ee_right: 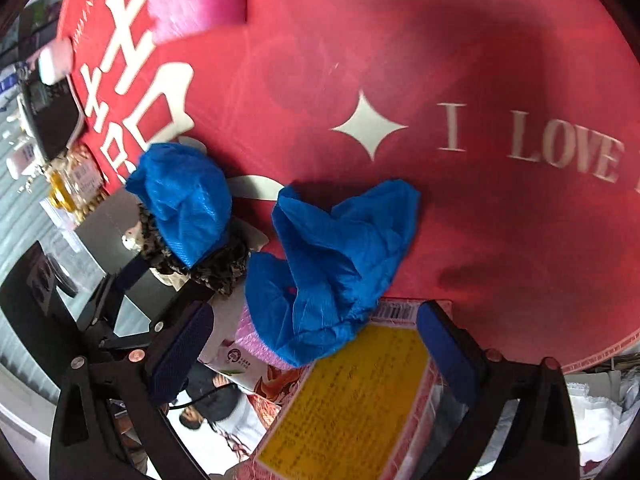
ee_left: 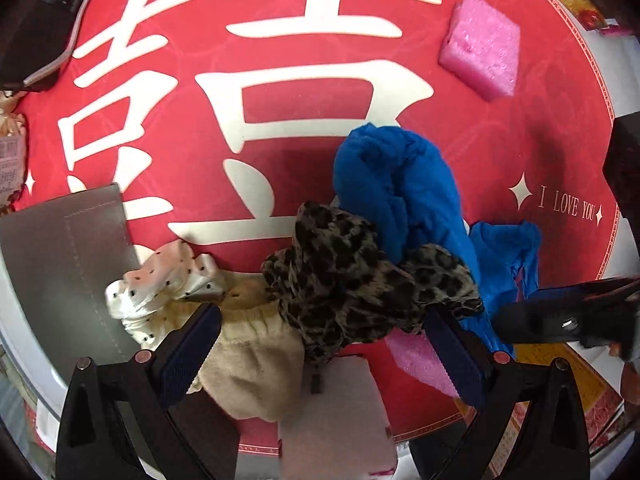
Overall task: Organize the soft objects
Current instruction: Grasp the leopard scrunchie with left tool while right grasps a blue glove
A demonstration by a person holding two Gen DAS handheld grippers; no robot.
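Red mat (ee_left: 280, 112) w/ white lettering, soft items piled, both grippers (ee_left: 324, 344) (ee_right: 316, 344) wide, empty

I saw my right gripper (ee_right: 316, 350) with jaws wide apart above a crumpled blue cloth (ee_right: 332, 264) near the red mat's (ee_right: 460, 60) edge.

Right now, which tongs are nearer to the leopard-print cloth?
Left. The left tongs stand open around the leopard-print cloth, which lies between the pads. The right tongs are off to its side, over a blue cloth.
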